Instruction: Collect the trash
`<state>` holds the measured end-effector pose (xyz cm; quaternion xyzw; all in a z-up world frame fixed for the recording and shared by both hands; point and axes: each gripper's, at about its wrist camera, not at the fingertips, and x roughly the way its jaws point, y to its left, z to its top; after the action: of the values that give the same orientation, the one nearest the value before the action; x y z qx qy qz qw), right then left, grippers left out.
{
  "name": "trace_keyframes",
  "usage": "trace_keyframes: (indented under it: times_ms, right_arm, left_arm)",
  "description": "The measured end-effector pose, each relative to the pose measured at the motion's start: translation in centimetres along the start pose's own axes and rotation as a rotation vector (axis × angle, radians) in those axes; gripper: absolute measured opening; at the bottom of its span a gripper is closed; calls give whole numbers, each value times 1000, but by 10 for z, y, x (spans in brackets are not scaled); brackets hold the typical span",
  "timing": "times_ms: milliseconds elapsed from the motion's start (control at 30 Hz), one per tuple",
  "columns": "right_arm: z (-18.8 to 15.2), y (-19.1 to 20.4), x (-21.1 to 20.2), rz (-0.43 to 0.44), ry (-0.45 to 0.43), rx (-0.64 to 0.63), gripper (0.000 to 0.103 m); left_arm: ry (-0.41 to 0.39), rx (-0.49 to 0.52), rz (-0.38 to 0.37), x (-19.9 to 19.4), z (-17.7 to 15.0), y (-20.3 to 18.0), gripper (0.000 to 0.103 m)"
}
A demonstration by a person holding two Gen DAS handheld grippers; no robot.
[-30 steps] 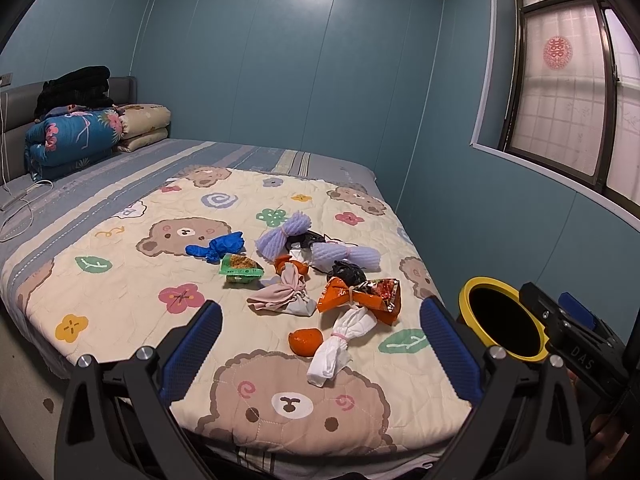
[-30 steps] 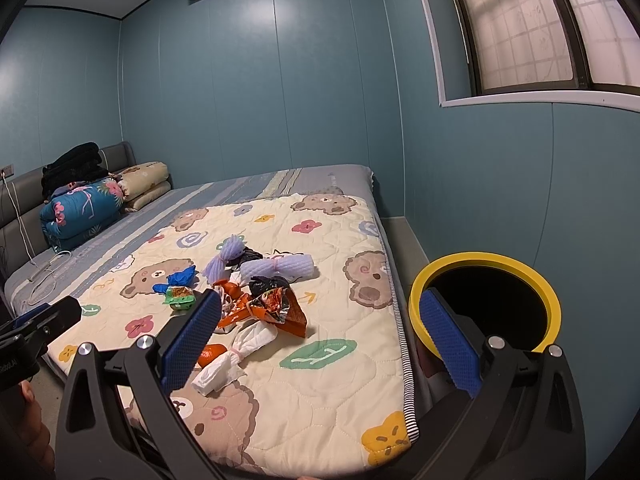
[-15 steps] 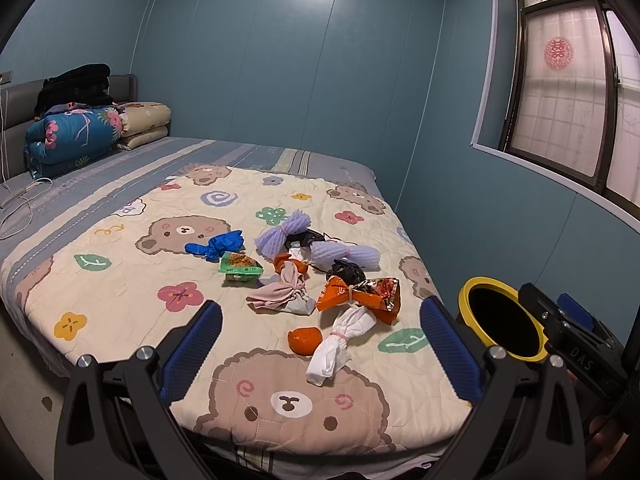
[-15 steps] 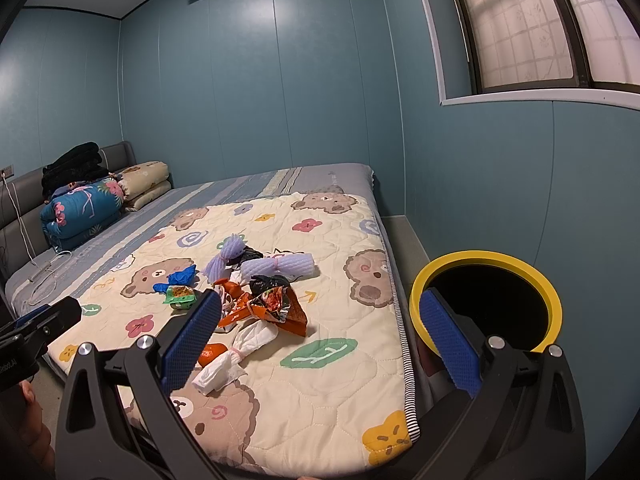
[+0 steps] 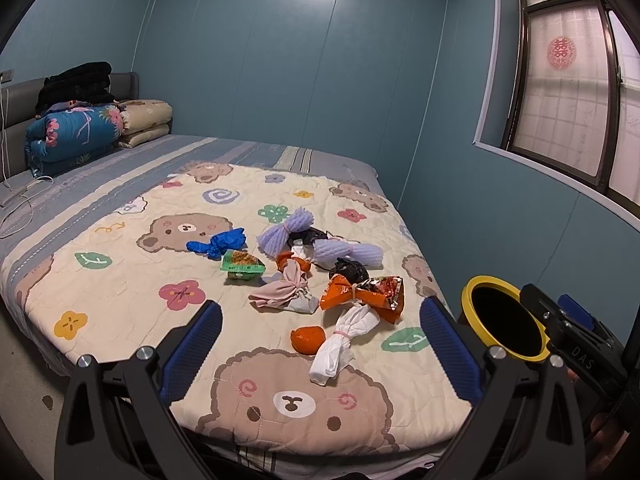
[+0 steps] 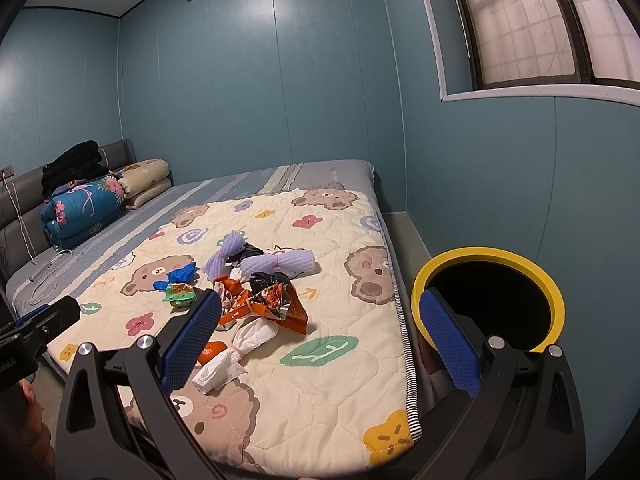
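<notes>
Knotted trash (image 5: 320, 280) in lilac, orange, white, blue and black lies clustered on the bed quilt (image 5: 120, 280), ahead of and between our left gripper (image 5: 320, 344) fingers. Both grippers' fingers, left and right gripper (image 6: 320, 332), are spread, empty. Yellow-rimmed bin (image 6: 556, 300) stands behind the right finger.

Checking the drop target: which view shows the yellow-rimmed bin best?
The right wrist view: the yellow-rimmed bin sits close, its opening mostly visible. In the left wrist view it is smaller, partly hidden behind both grippers.
</notes>
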<state>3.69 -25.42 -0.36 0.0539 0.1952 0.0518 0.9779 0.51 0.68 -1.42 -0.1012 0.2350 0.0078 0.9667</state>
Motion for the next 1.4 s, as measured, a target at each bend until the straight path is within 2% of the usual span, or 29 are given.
trace_keyframes:
  times_ms: [167, 333, 400, 500, 633, 733, 767, 900, 1033, 1133, 1300, 1400]
  right_arm:
    - [-1, -4, 17, 79, 57, 23, 95]
    - [-4, -2, 48, 219, 191, 14, 95]
    - [-8, 3, 61, 285, 244, -17, 95]
    - [-8, 5, 75, 306, 280, -44, 95]
    - [-4, 3, 99, 391, 346, -5, 95]
    - [1, 6, 121, 372, 383, -32, 95]
    - [2, 8, 130, 346, 392, -54, 95]
    - [6, 19, 160, 279, 376, -159, 95]
    - [5, 26, 189, 308, 381, -198, 95]
    - [3, 36, 207, 318, 398, -239, 95]
    - [-3, 48, 240, 311, 463, -254, 95]
    - [-3, 45, 251, 300, 453, -222, 95]
  left_arm:
    - [57, -52, 21, 19, 2, 17, 96]
    - [135, -75, 70, 46, 5, 40, 96]
    - [190, -77, 88, 61, 6, 52, 96]
    - [244, -97, 96, 80, 9, 71, 96]
    - [266, -132, 125, 104, 15, 94, 96]
    - [305, -136, 159, 131, 23, 111, 96]
    - [291, -145, 154, 141, 28, 119, 96]
    - [249, -123, 214, 172, 40, 133, 96]
    - [329, -111, 206, 216, 50, 144, 96]
    - [383, -114, 136, 244, 54, 150, 96]
    - [371, -97, 149, 270, 54, 149, 96]
    - [406, -128, 143, 285, 52, 153, 96]
